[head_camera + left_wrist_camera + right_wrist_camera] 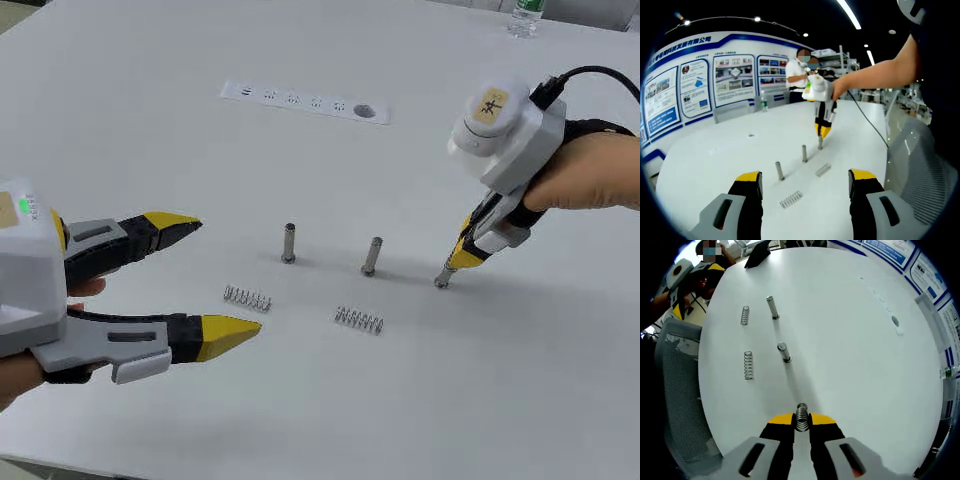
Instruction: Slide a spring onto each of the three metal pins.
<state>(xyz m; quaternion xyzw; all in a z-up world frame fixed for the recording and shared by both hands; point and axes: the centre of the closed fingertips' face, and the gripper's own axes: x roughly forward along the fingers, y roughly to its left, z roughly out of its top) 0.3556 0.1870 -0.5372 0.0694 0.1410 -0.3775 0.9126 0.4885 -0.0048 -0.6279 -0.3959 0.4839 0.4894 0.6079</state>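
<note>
Three metal pins stand upright in a row on the white table: the left pin (288,243), the middle pin (372,256) and the right pin (443,278). My right gripper (460,262) points down at the right pin, shut on a spring (801,417) that stands between its yellow tips; only the pin's foot shows below them. Two loose springs lie flat in front of the row, one (247,298) at the left and one (359,320) in the middle. My left gripper (230,275) hovers open at the left, near the left spring (791,199), holding nothing.
A white power strip (305,101) lies farther back on the table, and a bottle (525,15) stands at the far edge. A grey mesh chair (920,165) sits beside the table. A person (800,75) stands beyond the table's far side.
</note>
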